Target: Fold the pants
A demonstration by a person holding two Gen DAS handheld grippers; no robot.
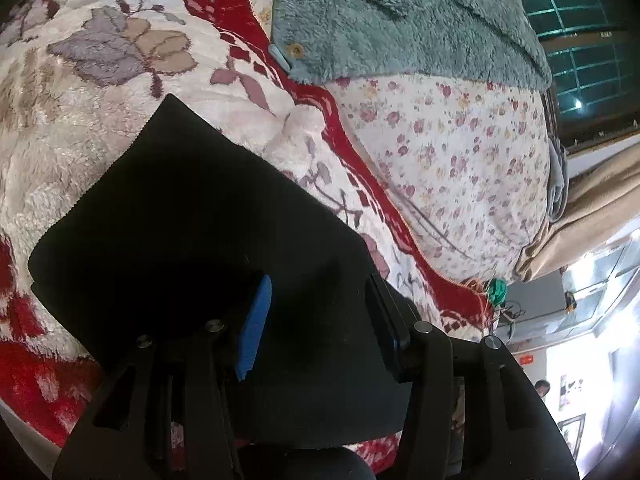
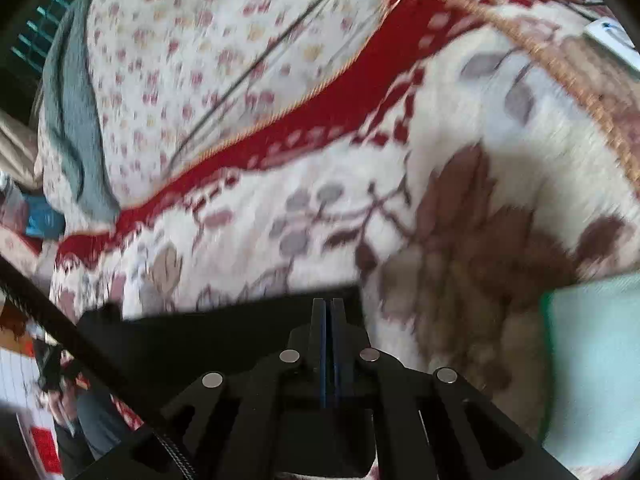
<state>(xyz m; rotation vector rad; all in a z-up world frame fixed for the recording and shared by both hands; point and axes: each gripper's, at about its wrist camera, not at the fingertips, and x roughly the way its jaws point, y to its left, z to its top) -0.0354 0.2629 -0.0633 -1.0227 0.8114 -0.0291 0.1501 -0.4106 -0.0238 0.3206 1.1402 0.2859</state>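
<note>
Left gripper (image 1: 320,316) jaws wide, gripping nothing, pants (image 1: 192,232) beneath; right gripper (image 2: 329,344) jaws pressed together, apparently pinching cloth. Advise level, taut edges.

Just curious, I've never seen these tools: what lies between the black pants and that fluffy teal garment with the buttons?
In the left wrist view, only bedding: the plush floral blanket with its red border, then the small-flowered quilt between the black pants and the teal garment.

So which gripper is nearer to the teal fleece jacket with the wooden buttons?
Probably the left. The left gripper hangs open over the black pants, with the jacket just beyond. The right gripper, shut, sees it only at the far edge.
</note>
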